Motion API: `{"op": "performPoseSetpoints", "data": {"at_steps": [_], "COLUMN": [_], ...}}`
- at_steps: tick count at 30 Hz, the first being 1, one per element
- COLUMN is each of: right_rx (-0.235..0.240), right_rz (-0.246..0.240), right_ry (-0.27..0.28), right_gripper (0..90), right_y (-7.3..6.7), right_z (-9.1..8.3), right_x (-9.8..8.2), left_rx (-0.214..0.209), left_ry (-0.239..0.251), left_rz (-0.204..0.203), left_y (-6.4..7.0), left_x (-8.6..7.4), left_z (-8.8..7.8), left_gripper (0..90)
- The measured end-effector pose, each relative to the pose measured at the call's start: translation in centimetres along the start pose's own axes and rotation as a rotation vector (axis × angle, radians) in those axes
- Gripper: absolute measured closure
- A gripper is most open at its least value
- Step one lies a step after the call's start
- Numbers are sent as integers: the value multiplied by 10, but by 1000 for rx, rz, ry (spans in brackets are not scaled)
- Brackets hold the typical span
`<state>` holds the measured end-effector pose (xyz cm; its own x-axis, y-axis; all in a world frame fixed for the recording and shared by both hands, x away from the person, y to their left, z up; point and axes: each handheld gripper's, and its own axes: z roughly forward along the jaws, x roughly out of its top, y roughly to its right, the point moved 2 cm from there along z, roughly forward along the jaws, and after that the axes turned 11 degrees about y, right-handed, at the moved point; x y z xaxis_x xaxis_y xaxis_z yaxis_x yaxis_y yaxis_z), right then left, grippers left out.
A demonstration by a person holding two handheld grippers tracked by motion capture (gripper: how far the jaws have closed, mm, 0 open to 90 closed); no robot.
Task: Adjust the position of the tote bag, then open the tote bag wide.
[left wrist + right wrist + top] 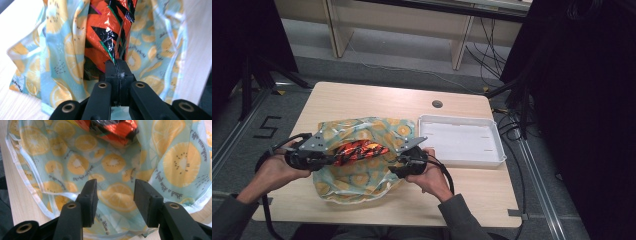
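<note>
A shiny orange-and-black snack packet (pixel 358 150) (pixel 107 30) (pixel 112 130) lies inside a light-blue bag printed with orange slices (pixel 357 175) (pixel 62 52) (pixel 112 165) on the wooden table (pixel 362 97). My left gripper (pixel 329 159) (pixel 117 72) is shut on the packet's near end, its jaws pressed together on the foil. My right gripper (pixel 404 161) (pixel 115 195) is open, its jaws standing apart over the bag's fabric near the bag's right edge, with the packet a little farther on.
A white rectangular tray (pixel 460 140) sits on the table to the right of the bag. A round cable hole (pixel 437 104) is near the table's far edge. Black stands and cables (pixel 512 100) crowd the floor at the right.
</note>
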<state>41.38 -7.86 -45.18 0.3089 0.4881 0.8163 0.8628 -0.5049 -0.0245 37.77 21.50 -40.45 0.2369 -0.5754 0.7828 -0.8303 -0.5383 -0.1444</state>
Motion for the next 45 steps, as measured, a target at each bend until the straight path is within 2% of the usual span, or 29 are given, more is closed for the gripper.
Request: {"op": "performPoseSetpoints", "data": {"at_steps": [1, 2, 3, 4, 5, 6, 9, 10, 14, 17, 19, 22, 23, 24, 25, 26, 28, 29, 33, 34, 35, 36, 37, 38, 39, 41, 43, 44, 45], "right_rx": [0, 0, -1, -1, 8, 14, 22, 27, 43, 57, 58, 56, 56, 55, 62, 60, 64, 68, 65, 76, 65, 65, 80, 71, 74, 76, 82, 100, 100], "right_rz": [0, 35, 32, 32, 9, 14, 25, 28, 25, 28, 19, 12, 12, 12, 14, 13, 7, 3, 2, 17, 1, 1, 15, 35, 5, 43, 45, 23, 23], "right_ry": [0, -8, 15, 15, 24, 52, 50, 77, 90, 123, 141, 169, 169, 174, 181, 185, 191, 200, 229, 231, 259, 259, 261, 274, 293, 310, 313, 350, 350], "right_gripper": [546, 544, 543, 543, 539, 536, 532, 531, 525, 520, 521, 528, 528, 531, 536, 536, 543, 543, 546, 546, 555, 555, 566, 566, 569, 594, 604, 648, 648], "right_y": [0, -2, -1, -1, 0, -2, -2, -3, -4, -7, -8, -10, -10, -10, -11, -12, -12, -12, -15, -17, -16, -16, -15, -15, -13, -13, -13, -11, -11], "right_z": [0, -2, -2, -2, -3, -4, -7, -8, -10, -11, -12, -12, -12, -12, -12, -12, -11, -10, -11, -11, -11, -11, -13, -13, -13, -15, -16, -15, -15], "right_x": [0, 1, 2, 2, 3, 5, 8, 10, 13, 18, 20, 23, 23, 23, 24, 24, 26, 27, 29, 30, 31, 31, 31, 32, 33, 33, 34, 36, 36], "left_rx": [0, -8, -11, -19, -19, -28, -38, -40, -50, -62, -70, -73, -80, -74, -76, -72, -83, -82, -87, -90, -88, -88, -89, -89, -90, -88, -87, -86, -86], "left_ry": [0, 9, 13, 21, 28, 41, 52, 61, 77, 89, 89, 97, 97, 110, 102, 112, 110, 129, 135, 119, 123, 123, 142, 142, 144, 143, 146, 145, 148], "left_rz": [0, 7, -10, -11, -7, -15, -17, -22, -17, -40, -33, -55, -41, -73, -51, -64, -59, -95, -92, -83, -85, -85, -107, -107, -131, -126, -127, -139, -129], "left_y": [0, -1, -1, -2, -3, -3, -3, -2, -1, 0, -1, -1, -3, -2, -4, -3, -4, -1, -2, -4, -5, -5, -5, -5, -5, -6, -7, -7, -8], "left_x": [0, 2, 4, 5, 7, 9, 12, 15, 19, 21, 22, 21, 21, 20, 20, 20, 20, 19, 20, 20, 20, 20, 20, 20, 19, 19, 18, 17, 16], "left_z": [0, -2, -5, -7, -9, -12, -15, -18, -21, -24, -25, -25, -26, -26, -27, -27, -27, -26, -26, -27, -27, -27, -25, -25, -24, -23, -23, -24, -24], "left_gripper": [888, 888, 888, 888, 888, 888, 888, 887, 887, 887, 887, 886, 886, 886, 886, 886, 885, 885, 885, 884, 884, 884, 883, 881, 881, 878, 876, 872, 872]}}
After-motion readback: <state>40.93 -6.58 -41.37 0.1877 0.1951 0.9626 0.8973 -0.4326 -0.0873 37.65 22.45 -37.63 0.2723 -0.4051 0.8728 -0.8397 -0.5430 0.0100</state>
